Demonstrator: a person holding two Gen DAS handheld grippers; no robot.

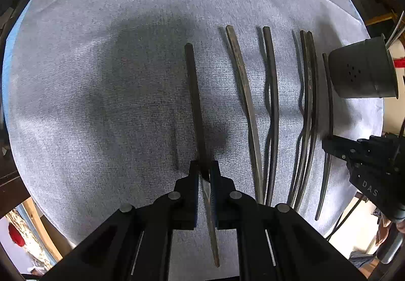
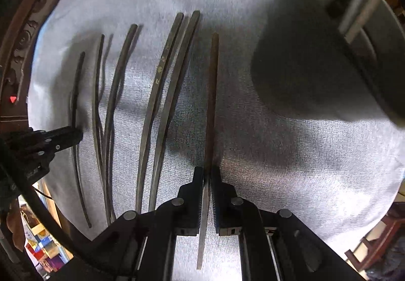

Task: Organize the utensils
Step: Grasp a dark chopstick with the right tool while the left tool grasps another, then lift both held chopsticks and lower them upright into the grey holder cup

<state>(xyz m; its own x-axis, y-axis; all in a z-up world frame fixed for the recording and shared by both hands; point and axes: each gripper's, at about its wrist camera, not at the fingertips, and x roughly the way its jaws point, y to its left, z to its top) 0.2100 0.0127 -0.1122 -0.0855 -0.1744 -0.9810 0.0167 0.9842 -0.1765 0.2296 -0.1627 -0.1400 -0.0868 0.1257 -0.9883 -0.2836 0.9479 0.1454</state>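
1. The left gripper (image 1: 204,169) points down at the pale grey woven cloth (image 1: 101,78), its jaws pinching one dark slender chopstick (image 1: 193,93) that runs straight ahead of it.
2. To its right lie more dark chopsticks (image 1: 272,103), roughly parallel.
3. The right gripper (image 2: 207,174) is pressed together on the rightmost brownish chopstick (image 2: 212,93); a grey metal utensil holder (image 1: 364,68) stands ahead and right of it.
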